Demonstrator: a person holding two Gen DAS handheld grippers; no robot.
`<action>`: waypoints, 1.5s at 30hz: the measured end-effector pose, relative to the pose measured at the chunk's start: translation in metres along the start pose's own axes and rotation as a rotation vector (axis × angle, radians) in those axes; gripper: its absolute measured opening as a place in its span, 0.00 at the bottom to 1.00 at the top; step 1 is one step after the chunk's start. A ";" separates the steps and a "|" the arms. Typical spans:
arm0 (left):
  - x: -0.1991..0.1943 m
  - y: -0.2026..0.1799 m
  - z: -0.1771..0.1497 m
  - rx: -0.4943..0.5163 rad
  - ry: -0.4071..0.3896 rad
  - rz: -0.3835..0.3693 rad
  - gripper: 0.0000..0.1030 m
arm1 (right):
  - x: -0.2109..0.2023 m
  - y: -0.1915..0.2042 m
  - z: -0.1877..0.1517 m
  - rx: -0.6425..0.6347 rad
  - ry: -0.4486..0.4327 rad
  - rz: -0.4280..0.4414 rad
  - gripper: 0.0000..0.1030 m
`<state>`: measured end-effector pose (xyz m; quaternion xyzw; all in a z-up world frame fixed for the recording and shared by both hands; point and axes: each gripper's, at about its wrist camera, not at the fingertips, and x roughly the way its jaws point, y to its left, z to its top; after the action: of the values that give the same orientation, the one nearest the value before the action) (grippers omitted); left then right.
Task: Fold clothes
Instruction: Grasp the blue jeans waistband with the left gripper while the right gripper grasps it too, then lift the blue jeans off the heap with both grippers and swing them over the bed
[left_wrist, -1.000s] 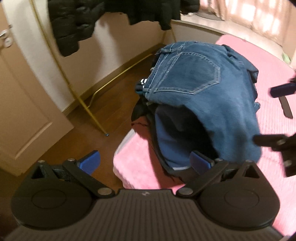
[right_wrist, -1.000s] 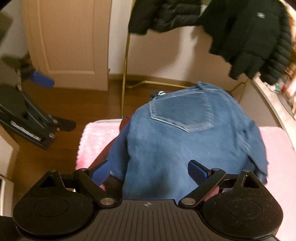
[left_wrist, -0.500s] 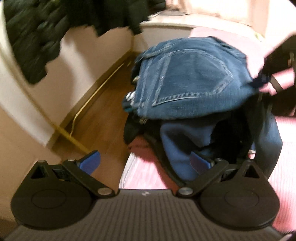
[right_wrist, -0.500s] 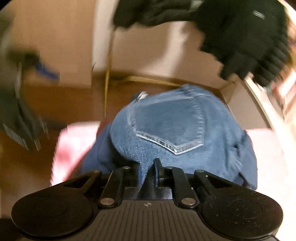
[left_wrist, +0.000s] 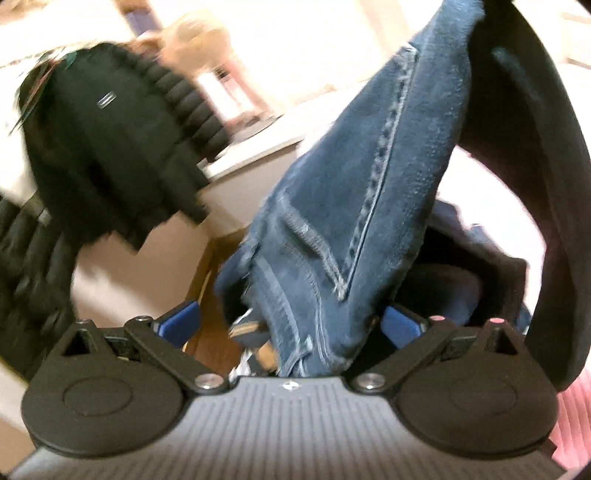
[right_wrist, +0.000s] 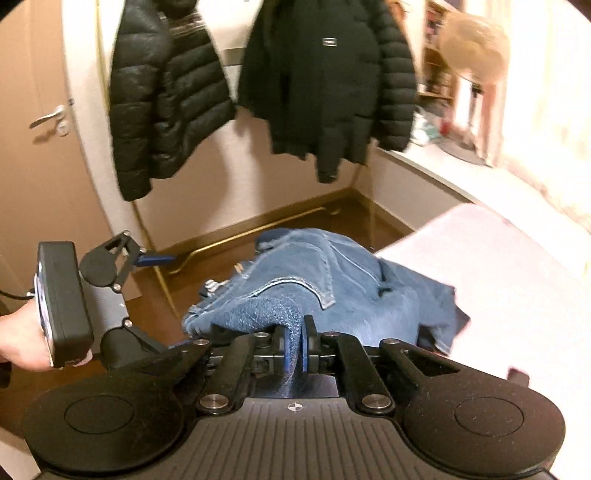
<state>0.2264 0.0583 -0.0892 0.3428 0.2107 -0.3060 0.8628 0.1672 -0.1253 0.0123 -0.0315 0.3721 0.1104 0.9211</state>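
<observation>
The right gripper (right_wrist: 294, 345) is clamped on a thick fold of the blue denim jeans (right_wrist: 332, 291), its blue pads pinching the coarse, twilled cloth between them. The rest of the jeans lie heaped and rumpled on the edge of a pink, ribbed bed cover (right_wrist: 498, 280), a stitched seam curving across the top. The left gripper (left_wrist: 291, 325) stands wide open, a hanging stretch of denim between its blue-tipped fingers. Two black quilted puffer jackets (right_wrist: 325, 77) hang on the beige wall.
</observation>
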 end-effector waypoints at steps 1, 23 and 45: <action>0.003 -0.005 0.001 0.033 -0.003 -0.019 0.94 | -0.003 -0.002 -0.002 0.024 0.000 -0.009 0.03; -0.100 -0.050 0.196 0.306 -0.467 0.088 0.06 | -0.247 -0.078 -0.153 0.382 -0.311 -0.156 0.00; -0.188 -0.663 0.349 0.960 -0.521 -0.914 0.29 | -0.541 -0.150 -0.607 1.304 -0.158 -0.927 0.80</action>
<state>-0.3020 -0.5036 -0.0521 0.4781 -0.0376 -0.7683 0.4239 -0.5885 -0.4540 -0.0549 0.3696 0.2442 -0.5209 0.7297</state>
